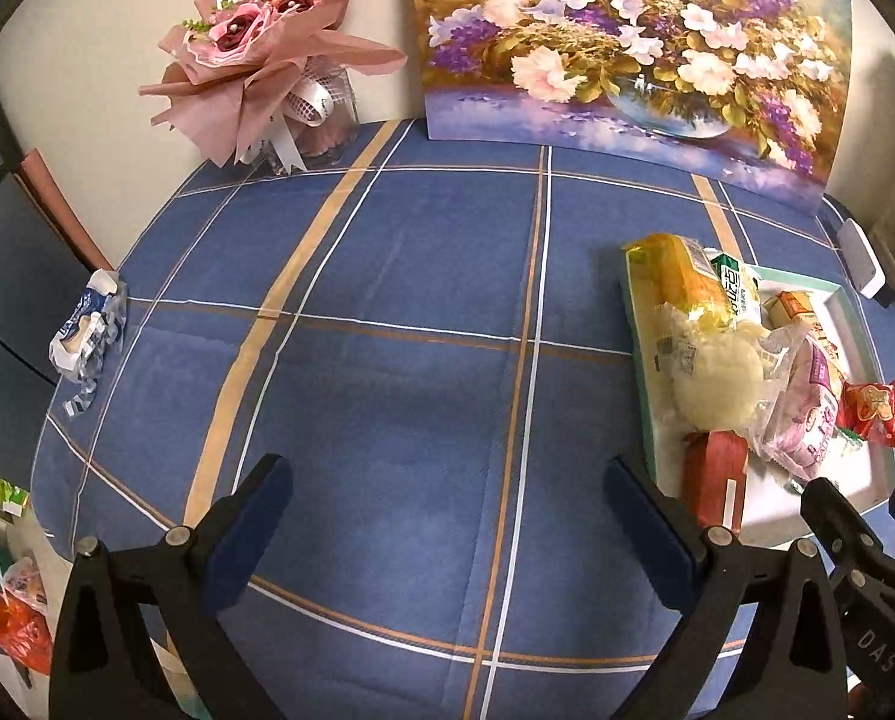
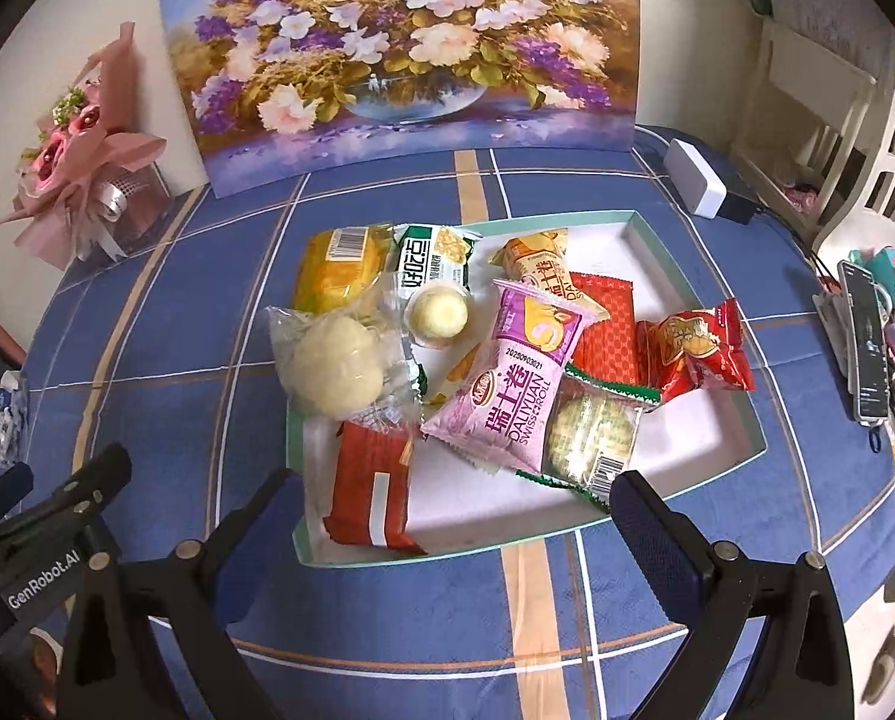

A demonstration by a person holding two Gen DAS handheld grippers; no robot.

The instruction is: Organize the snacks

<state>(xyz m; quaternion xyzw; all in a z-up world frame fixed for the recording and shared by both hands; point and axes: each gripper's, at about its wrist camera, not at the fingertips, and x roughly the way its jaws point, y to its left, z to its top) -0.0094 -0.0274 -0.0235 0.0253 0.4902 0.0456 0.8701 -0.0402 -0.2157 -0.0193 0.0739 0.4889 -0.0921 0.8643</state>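
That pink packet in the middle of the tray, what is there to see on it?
The pink packet is a glossy pillow-style wrapper, sealed, with crimped ends. It is printed with "DALIYUAN SWISS ROLL", Chinese characters, a date code and a picture of a roll. It lies tilted in the teal-rimmed tray, its upper end propped on an orange packet and a red wrapper, its lower edge overlapping a clear pack of green cakes. Neither gripper touches it.

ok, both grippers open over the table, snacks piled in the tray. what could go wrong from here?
1. The pink Swiss roll pack lies on other packs; pulling a lower one may drag it.
2. The red pack straddles the tray wall and could slide off.
3. The bun bag overhangs the opposite rim; a pinch could squash it.
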